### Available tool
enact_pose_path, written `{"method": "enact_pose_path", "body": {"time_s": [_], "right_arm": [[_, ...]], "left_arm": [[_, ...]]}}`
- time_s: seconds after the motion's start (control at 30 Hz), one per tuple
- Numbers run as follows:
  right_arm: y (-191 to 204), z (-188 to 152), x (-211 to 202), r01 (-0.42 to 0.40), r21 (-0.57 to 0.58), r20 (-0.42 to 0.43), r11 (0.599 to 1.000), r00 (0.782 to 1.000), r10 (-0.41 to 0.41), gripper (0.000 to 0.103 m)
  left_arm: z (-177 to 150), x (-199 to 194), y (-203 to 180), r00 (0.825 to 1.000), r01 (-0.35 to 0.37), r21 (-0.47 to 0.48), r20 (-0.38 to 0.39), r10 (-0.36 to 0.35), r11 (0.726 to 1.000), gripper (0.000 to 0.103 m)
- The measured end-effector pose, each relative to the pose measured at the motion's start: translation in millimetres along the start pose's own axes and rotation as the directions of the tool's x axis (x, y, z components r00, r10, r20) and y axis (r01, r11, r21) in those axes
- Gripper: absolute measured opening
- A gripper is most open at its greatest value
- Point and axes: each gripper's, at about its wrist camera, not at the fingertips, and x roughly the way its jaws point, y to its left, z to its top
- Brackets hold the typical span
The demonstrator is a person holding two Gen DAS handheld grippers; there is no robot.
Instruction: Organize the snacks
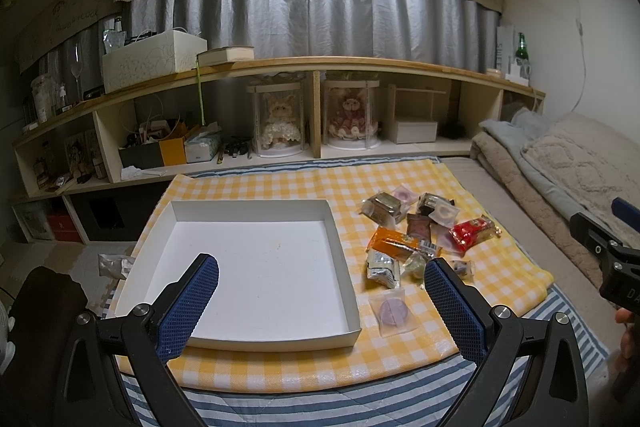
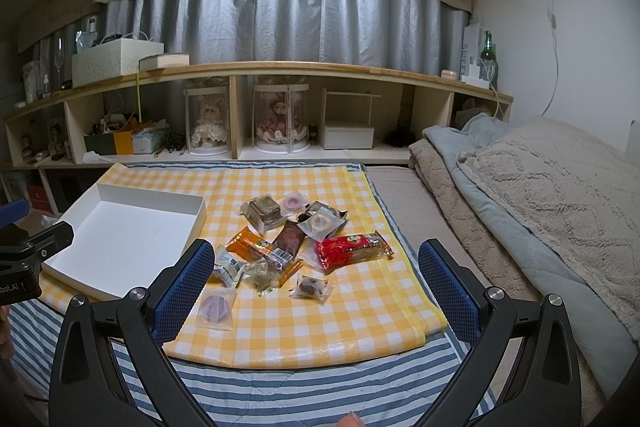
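An empty white shallow box [image 1: 256, 259] [image 2: 120, 243] lies on a yellow checked cloth [image 1: 400, 183] [image 2: 320, 311]. To its right sits a pile of several wrapped snacks: a red pack [image 1: 472, 231] [image 2: 352, 249], an orange pack [image 1: 394, 243] [image 2: 250, 245], a brown pack [image 2: 289, 238], and a clear pouch with a purple sweet [image 1: 392, 311] [image 2: 216, 307]. My left gripper [image 1: 320, 267] hovers open over the box's near side. Just short of the snack pile, my right gripper [image 2: 316, 251] is open too, holding nothing.
A low wooden shelf [image 2: 256, 71] with dolls in clear cases, boxes and clutter runs along the back under a grey curtain. Folded blankets [image 2: 560, 195] lie to the right. A striped quilt [image 2: 280, 391] covers the surface under the cloth.
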Motion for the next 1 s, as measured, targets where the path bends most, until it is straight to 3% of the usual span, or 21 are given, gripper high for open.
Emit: {"method": "enact_pose_path", "body": {"time_s": [0.73,1.0], "right_arm": [[1,0,-1,0.002,0.008,-0.003,1.0,1.0,-0.002,0.103],[-9,-1,29,-0.01,0.059,-0.092,0.998,0.996,0.015,0.103]], "left_arm": [[1,1,-5,1.0,-0.001,0.002,0.014,0.001,1.0,0.103],[5,26,-16,0.999,0.016,0.019,-0.043,-0.015,1.0,0.103]]}}
